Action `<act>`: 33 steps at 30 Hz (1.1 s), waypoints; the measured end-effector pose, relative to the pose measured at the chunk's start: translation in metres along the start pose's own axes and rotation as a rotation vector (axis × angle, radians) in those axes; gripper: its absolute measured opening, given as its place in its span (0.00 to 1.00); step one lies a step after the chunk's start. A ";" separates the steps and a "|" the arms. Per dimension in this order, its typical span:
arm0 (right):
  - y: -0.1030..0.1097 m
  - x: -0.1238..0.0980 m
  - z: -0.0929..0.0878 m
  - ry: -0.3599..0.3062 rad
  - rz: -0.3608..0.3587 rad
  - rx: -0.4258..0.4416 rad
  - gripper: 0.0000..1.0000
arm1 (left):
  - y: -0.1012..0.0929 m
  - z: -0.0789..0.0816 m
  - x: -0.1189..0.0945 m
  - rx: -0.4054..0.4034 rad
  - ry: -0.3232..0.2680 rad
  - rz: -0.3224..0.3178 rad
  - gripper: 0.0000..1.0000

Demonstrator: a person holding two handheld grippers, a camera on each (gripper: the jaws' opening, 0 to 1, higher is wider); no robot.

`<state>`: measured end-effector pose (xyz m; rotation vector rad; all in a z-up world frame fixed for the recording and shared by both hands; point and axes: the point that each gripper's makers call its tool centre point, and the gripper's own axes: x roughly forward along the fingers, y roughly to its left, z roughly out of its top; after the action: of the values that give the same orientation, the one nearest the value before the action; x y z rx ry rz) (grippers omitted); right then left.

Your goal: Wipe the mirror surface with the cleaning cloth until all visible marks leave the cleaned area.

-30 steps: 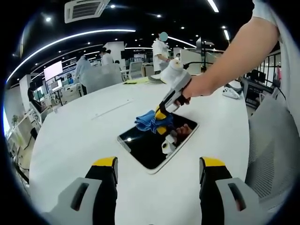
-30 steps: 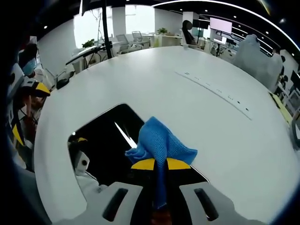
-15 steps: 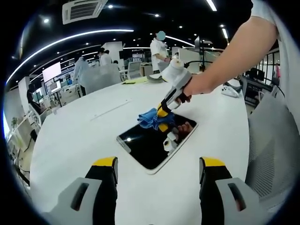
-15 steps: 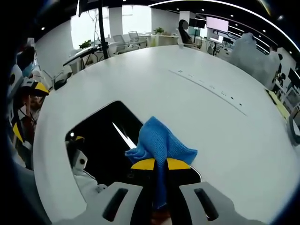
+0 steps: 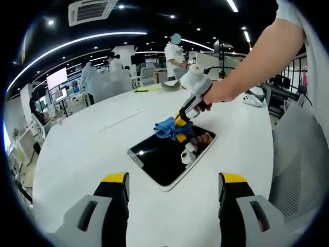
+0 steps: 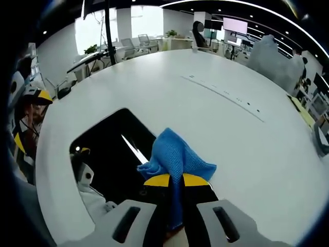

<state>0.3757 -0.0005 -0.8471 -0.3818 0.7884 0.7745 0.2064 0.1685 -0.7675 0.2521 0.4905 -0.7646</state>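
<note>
A flat rectangular mirror (image 5: 172, 157) with a dark reflecting face lies on the white table (image 5: 92, 149); it also lies in the right gripper view as the mirror (image 6: 110, 152). The blue cleaning cloth (image 6: 176, 160) is pinched in my right gripper (image 6: 176, 180), whose jaws are shut on it. In the left gripper view that right gripper (image 5: 181, 126) presses the cloth (image 5: 167, 127) down at the mirror's far edge, held by a person's hand. My left gripper (image 5: 174, 180) hangs open over the table, short of the mirror's near edge, nothing between its jaws.
A grey chair (image 5: 300, 159) stands at the table's right side. Papers and small items (image 5: 154, 87) lie on the table's far side, where several people stand. Other desks and chairs (image 6: 128, 46) lie beyond the table's far rim.
The right gripper and cloth have slid a little along the mirror's far edge, to the right in the left gripper view. The left gripper has stayed put.
</note>
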 end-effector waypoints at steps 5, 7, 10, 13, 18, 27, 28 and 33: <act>-0.002 -0.001 -0.001 -0.002 -0.005 0.009 0.02 | 0.000 0.000 0.000 0.000 0.000 0.001 0.70; -0.003 -0.002 -0.002 -0.001 -0.006 0.009 0.02 | -0.001 0.000 0.000 0.000 0.001 0.000 0.70; -0.004 -0.002 -0.003 0.000 -0.007 0.009 0.02 | -0.001 0.001 -0.001 -0.001 0.000 0.001 0.70; -0.006 -0.003 -0.004 0.001 -0.010 0.010 0.02 | -0.001 0.001 -0.001 0.000 0.000 0.001 0.70; -0.008 -0.005 -0.006 0.001 -0.015 0.013 0.02 | -0.001 0.002 -0.001 0.003 0.001 0.000 0.70; -0.013 -0.008 -0.008 0.006 -0.020 0.014 0.02 | -0.001 0.003 -0.002 0.000 0.001 0.002 0.70; -0.013 -0.008 -0.009 0.006 -0.021 0.015 0.02 | -0.001 0.002 -0.002 0.001 0.002 0.001 0.70; -0.017 -0.009 -0.011 0.006 -0.025 0.020 0.02 | 0.000 0.003 -0.002 0.001 0.003 0.003 0.70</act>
<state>0.3790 -0.0230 -0.8474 -0.3760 0.7949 0.7420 0.2056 0.1683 -0.7636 0.2547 0.4922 -0.7615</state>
